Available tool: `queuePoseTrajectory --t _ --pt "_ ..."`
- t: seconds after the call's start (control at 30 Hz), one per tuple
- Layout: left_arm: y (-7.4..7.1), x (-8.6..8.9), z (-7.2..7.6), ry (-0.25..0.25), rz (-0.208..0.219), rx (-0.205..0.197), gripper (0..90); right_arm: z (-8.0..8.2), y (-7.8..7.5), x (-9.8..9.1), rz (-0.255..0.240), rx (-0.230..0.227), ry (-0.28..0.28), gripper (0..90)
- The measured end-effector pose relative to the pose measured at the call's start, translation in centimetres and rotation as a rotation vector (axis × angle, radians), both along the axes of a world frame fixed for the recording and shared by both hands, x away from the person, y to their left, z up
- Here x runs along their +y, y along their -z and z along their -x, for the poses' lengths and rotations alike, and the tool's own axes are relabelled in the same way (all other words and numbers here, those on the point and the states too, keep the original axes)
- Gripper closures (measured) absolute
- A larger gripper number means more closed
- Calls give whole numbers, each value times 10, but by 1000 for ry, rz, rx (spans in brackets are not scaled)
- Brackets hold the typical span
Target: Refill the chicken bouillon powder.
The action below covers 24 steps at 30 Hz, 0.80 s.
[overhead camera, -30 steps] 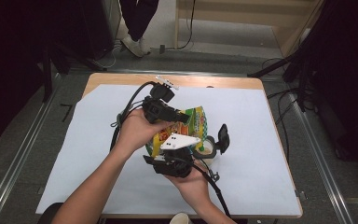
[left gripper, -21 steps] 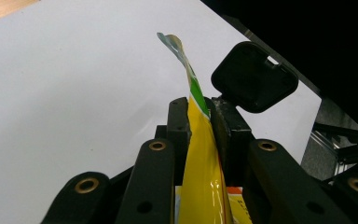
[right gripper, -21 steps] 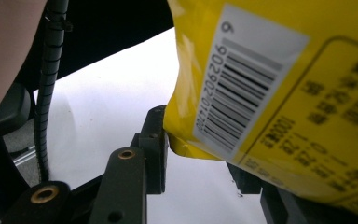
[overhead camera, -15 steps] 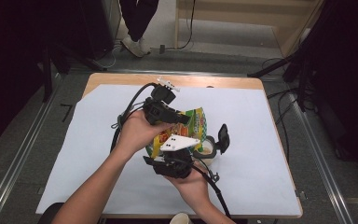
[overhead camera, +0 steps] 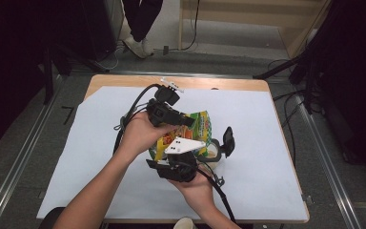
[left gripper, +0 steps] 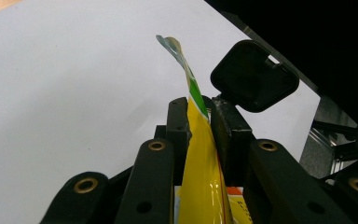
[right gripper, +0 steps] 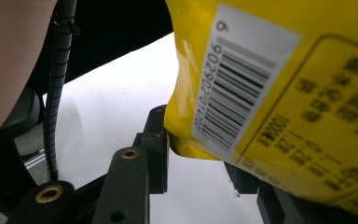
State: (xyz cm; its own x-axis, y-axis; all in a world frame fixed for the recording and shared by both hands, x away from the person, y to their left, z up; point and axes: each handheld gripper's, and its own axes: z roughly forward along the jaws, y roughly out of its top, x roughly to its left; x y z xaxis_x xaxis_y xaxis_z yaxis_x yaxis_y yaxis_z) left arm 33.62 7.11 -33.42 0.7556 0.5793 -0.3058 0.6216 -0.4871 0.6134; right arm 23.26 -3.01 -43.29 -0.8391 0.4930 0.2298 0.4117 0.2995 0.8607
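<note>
Over the white table sheet (overhead camera: 100,143), the left gripper (left gripper: 199,116) pinches the yellow snack bag (left gripper: 200,158) by its edge; the right gripper (right gripper: 200,154) has the bag's lower corner between its jaws, its grip unclear.

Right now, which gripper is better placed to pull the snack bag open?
Left. The left gripper already pinches the yellow bag at its top edge; the right gripper sits at the bag's lower corner.

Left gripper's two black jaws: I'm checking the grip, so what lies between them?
In the left gripper view, the left gripper has the flattened edge of the yellow and green plastic snack bag clamped between its jaws.
</note>
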Motion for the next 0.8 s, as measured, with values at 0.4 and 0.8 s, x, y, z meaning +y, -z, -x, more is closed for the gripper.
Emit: queuePoseTrajectory --t 0.4,0.8 --pt "1 -2 -1 1 -6 -1 785 -1 2 0 -6 13 11 656" --pt "-2 -5 -6 5 -3 28 779 -2 -4 -3 -11 22 6 655"
